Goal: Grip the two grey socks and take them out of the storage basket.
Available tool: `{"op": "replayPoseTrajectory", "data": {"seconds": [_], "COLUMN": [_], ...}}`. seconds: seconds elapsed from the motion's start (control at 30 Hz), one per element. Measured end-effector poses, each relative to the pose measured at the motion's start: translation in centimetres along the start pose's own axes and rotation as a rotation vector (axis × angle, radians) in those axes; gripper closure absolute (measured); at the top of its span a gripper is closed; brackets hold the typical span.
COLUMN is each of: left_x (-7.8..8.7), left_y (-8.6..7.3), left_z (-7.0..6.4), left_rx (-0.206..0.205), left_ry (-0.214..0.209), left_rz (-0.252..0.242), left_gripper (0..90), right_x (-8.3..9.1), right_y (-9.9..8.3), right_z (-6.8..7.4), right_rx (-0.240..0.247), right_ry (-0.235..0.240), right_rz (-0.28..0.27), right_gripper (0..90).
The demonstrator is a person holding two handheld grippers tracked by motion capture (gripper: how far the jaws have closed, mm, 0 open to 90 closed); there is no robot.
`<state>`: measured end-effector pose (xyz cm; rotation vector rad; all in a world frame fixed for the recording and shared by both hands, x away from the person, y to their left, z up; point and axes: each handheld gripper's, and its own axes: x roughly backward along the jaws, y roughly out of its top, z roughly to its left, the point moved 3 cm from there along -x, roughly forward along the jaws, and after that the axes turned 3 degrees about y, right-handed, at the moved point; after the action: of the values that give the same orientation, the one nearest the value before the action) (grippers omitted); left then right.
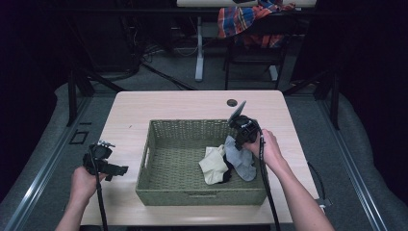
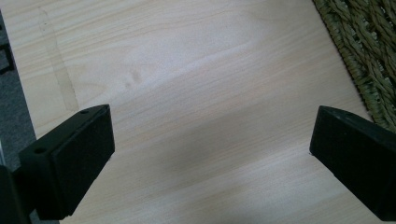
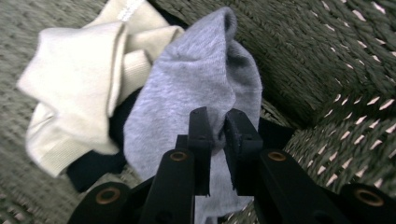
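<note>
- Jaws of the right gripper pinch a fold of the grey sock, lower right of the woven basket, likely to lift it off the cream sock.
- Left gripper, jaws wide, idles over bare desk left of the basket.
- Pale wood desk; dark room, plaid cloth at top centre.

Pale wood table — green wicker basket on it, centre-right
</note>
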<state>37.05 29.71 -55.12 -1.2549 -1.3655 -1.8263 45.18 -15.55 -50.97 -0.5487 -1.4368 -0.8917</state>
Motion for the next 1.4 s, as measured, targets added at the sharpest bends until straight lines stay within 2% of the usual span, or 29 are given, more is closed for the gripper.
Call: {"op": "replayPoseTrajectory", "data": {"seconds": [0.13,0.17,0.33,0.43,0.47,0.5,0.63,0.7,0.87,0.97,1.13,1.4], "left_x": [0.0,0.0,0.0,0.0,0.0,0.0,0.0,0.0,-0.1,-0.1,0.0,0.0], "left_y": [0.0,0.0,0.0,0.0,0.0,0.0,-0.1,-0.1,-0.1,0.0,0.0,0.0], "left_z": [0.0,0.0,0.0,0.1,0.1,0.1,0.1,0.1,0.1,0.1,-0.1,0.0], "left_rx": [0.003,0.002,0.002,0.002,0.004,0.004,0.004,0.004,0.007,0.004,0.001,0.003], "left_ry": [-0.004,-0.003,-0.003,-0.004,-0.003,-0.003,-0.001,-0.001,0.002,0.001,0.009,0.013], "left_rz": [0.0,0.0,0.001,0.004,0.005,0.005,0.004,0.005,0.002,0.005,0.007,0.008], "left_gripper": [0.1,0.1,0.1,0.1,0.1,0.1,0.1,0.1,0.1,0.1,0.1,0.1], "right_x": [1.7,2.0,3.7,4.6,4.8,5.2,6.4,6.7,7.3,7.6,8.3,9.8], "right_y": [0.0,0.0,-0.1,-0.2,-0.2,-0.2,-0.4,-0.5,-0.6,-0.6,-0.5,0.2], "right_z": [0.4,0.6,1.5,1.8,2.1,2.0,2.1,2.2,2.4,2.5,2.8,2.8], "right_rx": [0.029,0.023,0.06,0.07,0.051,0.071,0.076,0.064,0.081,0.088,0.085,0.079], "right_ry": [0.013,0.018,0.019,0.037,0.051,0.049,0.056,0.053,0.056,0.07,0.062,0.083], "right_rz": [-0.012,-0.033,-0.063,-0.08,-0.11,-0.098,-0.117,-0.137,-0.132,-0.147,-0.134,-0.179], "right_gripper": [84.9,85.2,85.9,86.2,86.2,86.3,86.3,86.4,86.5,86.5,86.6,86.9]}}
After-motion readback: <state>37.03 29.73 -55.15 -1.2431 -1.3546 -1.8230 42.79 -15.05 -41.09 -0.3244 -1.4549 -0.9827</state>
